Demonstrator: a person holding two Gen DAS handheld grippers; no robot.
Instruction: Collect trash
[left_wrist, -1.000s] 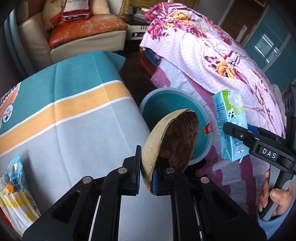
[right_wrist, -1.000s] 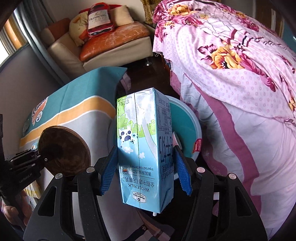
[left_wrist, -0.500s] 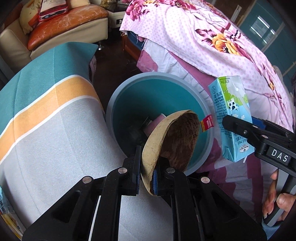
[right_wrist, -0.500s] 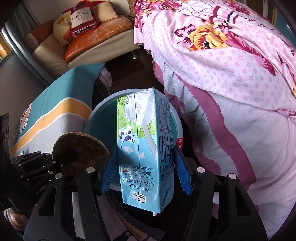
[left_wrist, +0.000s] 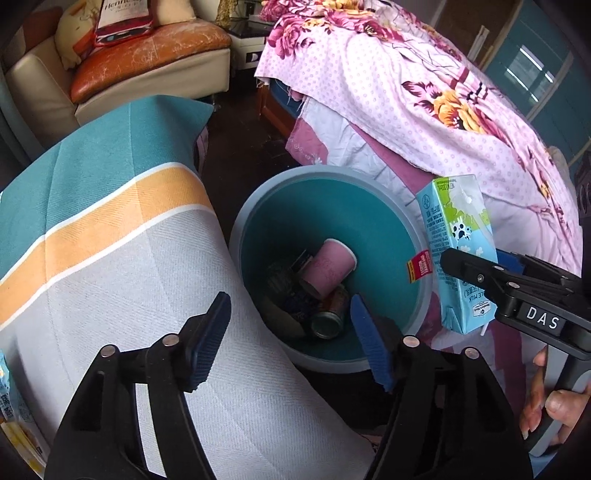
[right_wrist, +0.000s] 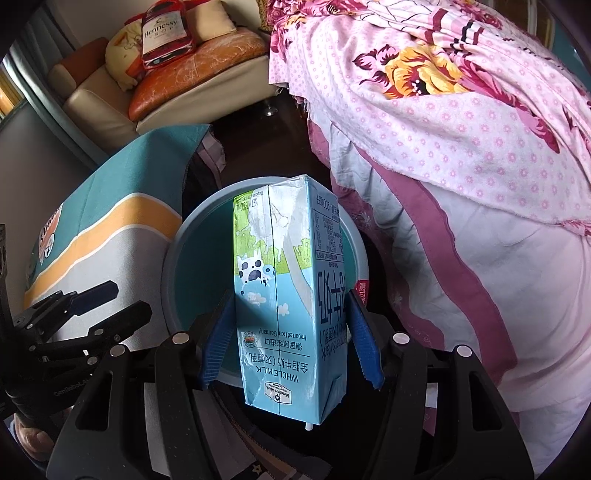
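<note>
The left hand-held gripper (left_wrist: 290, 334) hung over the teal bin (left_wrist: 419, 314), its jaws opening with nothing between them. Below and ahead of its fingertips, inside the bin, lay a pink paper cup (left_wrist: 328, 267) and a can (left_wrist: 327, 323). The right hand-held gripper (right_wrist: 290, 338) was clamped on an upside-down blue milk carton (right_wrist: 284, 288), held above the bin's rim.

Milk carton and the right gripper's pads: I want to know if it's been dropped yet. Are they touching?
Touching. In the right wrist view both blue pads of the right gripper press the sides of the milk carton, which hangs above the bin.
</note>
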